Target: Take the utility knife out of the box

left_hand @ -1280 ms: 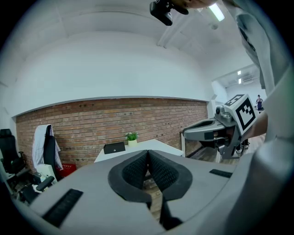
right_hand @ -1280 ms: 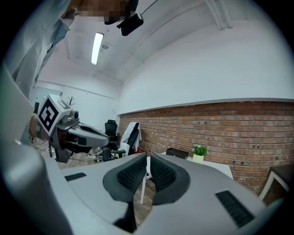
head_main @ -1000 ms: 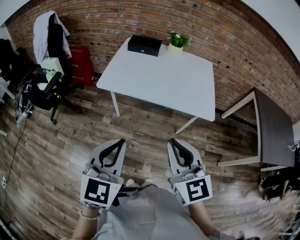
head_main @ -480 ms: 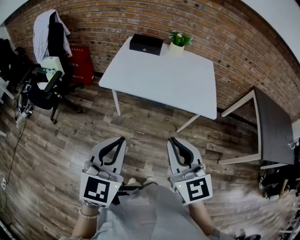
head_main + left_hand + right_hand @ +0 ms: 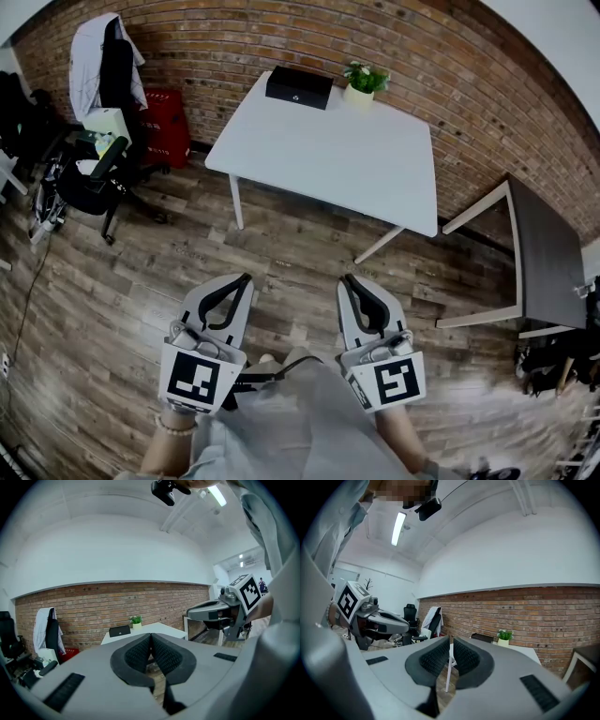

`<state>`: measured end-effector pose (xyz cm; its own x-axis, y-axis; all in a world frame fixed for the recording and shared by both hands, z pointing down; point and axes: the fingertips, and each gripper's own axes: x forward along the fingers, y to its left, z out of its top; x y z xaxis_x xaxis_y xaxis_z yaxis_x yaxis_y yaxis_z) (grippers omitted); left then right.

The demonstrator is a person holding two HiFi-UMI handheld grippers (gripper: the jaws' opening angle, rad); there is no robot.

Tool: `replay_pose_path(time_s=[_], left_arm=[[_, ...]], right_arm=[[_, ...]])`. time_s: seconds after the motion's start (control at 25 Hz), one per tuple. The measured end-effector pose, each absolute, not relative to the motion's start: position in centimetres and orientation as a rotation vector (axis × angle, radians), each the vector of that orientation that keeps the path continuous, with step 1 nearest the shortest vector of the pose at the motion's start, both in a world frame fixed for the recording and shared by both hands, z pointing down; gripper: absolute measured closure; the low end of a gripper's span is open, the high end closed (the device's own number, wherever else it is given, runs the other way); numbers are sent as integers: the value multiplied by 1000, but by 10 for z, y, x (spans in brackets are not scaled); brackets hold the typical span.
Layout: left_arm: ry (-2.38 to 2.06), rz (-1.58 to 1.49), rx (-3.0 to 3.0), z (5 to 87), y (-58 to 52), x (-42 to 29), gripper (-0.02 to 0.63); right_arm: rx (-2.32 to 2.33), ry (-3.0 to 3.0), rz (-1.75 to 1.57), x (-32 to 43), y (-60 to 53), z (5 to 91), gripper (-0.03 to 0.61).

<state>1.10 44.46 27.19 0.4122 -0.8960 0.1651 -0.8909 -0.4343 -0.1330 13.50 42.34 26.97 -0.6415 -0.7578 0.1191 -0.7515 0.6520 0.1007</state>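
Left gripper (image 5: pixel 246 277) pads pressed together at the tips, nothing between them. Right gripper (image 5: pixel 347 278) pads drawn in to a hairline slit, also empty. Both are held low in front of me over the wood floor (image 5: pixel 141 281), side by side and apart, jaws pointing to 12 o'clock.

The box (image 5: pixel 299 87) sits at 12 o'clock, well apart from both grippers, on the far left corner of the white table (image 5: pixel 328 159) against the brick wall (image 5: pixel 234 37). It is flat, rectangular and black, with a small pale mark on its front face. Its contents do not show. A potted plant (image 5: pixel 364 82) stands just beside it at its 3 o'clock.
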Motion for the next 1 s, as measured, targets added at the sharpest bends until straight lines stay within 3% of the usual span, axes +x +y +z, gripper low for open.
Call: replay_pose_path(time_s=[0.4,1.0], left_arm=[[1643,-364,-2616,277,428,7,597],[1717,-381,-2530,271,326,-3,597]], right_arm=[[1237,-2721,-29,129,408,278,525],[1149,-2788,-57,116,291,276,525]])
